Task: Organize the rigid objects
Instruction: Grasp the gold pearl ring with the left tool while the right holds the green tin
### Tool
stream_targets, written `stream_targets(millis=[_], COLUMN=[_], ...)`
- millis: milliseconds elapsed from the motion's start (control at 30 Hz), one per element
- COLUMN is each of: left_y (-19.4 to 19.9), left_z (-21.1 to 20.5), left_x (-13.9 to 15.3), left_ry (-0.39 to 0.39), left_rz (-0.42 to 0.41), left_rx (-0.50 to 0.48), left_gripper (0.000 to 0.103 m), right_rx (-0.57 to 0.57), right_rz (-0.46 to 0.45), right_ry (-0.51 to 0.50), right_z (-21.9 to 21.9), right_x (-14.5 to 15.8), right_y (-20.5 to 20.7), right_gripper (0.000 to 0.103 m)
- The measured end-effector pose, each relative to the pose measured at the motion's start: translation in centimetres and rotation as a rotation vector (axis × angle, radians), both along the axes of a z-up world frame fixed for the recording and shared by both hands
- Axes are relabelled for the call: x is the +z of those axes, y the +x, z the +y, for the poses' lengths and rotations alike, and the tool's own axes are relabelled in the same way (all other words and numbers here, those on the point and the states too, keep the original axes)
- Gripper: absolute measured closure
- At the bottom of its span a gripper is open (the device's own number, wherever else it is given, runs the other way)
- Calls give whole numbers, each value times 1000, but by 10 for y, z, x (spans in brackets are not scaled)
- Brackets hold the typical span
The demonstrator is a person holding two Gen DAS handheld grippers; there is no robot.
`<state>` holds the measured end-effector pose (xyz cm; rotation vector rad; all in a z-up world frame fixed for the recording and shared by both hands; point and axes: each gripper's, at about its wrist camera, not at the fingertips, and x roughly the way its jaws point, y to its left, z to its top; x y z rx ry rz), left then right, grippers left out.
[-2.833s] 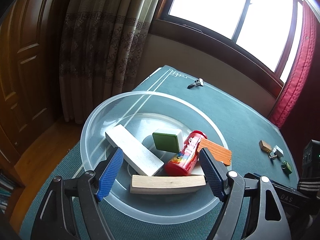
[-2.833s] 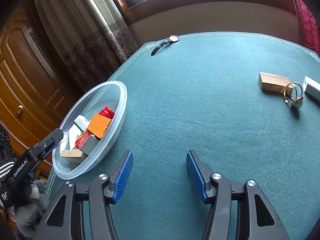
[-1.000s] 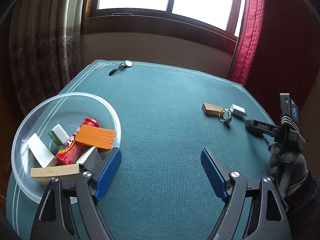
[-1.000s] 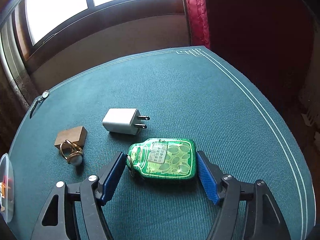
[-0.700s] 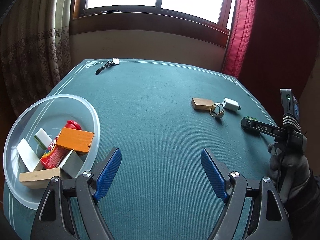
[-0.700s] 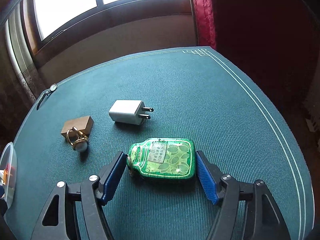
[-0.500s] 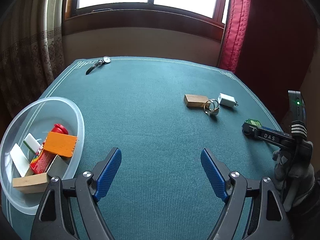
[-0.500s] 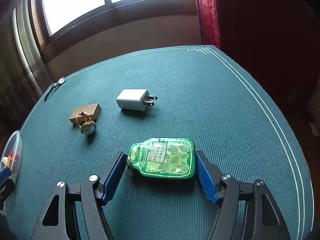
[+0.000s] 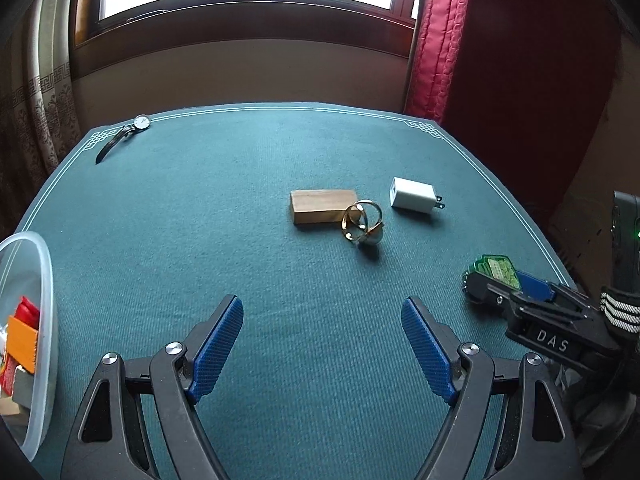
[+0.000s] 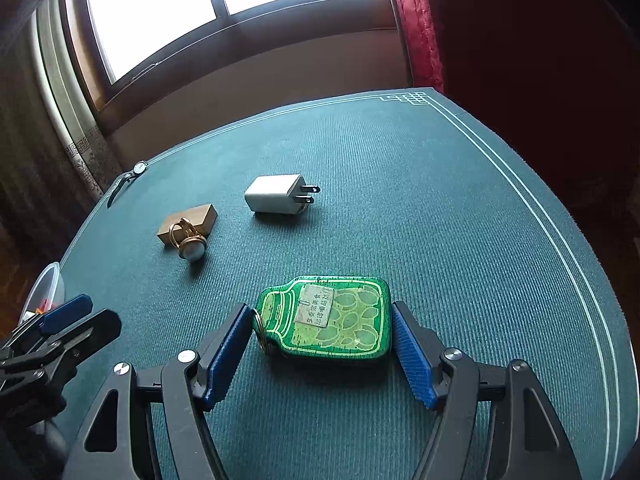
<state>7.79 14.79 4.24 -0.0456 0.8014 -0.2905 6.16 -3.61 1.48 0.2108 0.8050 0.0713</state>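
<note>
Right claw bracketing the green tin, grasp not yet made.

The right claw point(image 10: 320, 344) sat low on the bench point(image 10: 460, 216), jaws spread, one blue pad at each short end of the flat green tin point(image 10: 330, 322); the right pad looked at or near contact, the left pad was by the tin's key ring, and no squeeze was evident. The left claw point(image 9: 322, 348) hovered wide open and empty over bare felt, with the clear bowl point(image 9: 44, 280) at its left. The wooden block point(image 10: 188, 218), ring point(image 10: 188, 242) and charger point(image 10: 276, 194) lay apart beyond the tin. Judgement: close squarely across the tin's ends, keep the pads down at the felt so the thin body does not pop out, mind the ring under the left pad, then lift level toward the bowl.
</note>
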Motion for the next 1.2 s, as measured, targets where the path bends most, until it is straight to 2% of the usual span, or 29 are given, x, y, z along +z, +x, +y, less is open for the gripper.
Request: stream_targets(millis=[133, 567, 667, 733, 767, 867, 933, 1000, 1200], left_y=[18, 64, 73, 77, 79, 80, 81, 81, 71], left_z=[-14, -53, -59, -63, -65, -70, -70, -68, -63], left_x=[-4, -10, -13, -16, -17, -16, -15, -16, -16], left_ry=[-11, 24, 29, 38, 44, 59, 59, 51, 44], left_rz=[13, -2, 17, 28, 34, 22, 21, 21, 16], left_rx=[-2, -26, -33, -35, -35, -32, -24, -23, -22], left_gripper=[21, 21, 31, 42, 43, 53, 64, 70, 70], right_rx=[-1, -1, -1, -1, -1, -1, -1, -1, -1], right_rz=[-2, -2, -2, -2, -2, -2, -2, -2, -3], right_ry=[2, 2, 2, 2, 2, 2, 2, 3, 5], right_z=[0, 0, 0, 0, 0, 0, 0, 0, -2], right_x=[-1, -1, -1, -1, 0, 0, 0, 0, 0], right_y=[-1, -1, -1, -1, -1, -1, -1, -1, -2], right_gripper=[30, 30, 30, 30, 30, 30, 30, 30, 30])
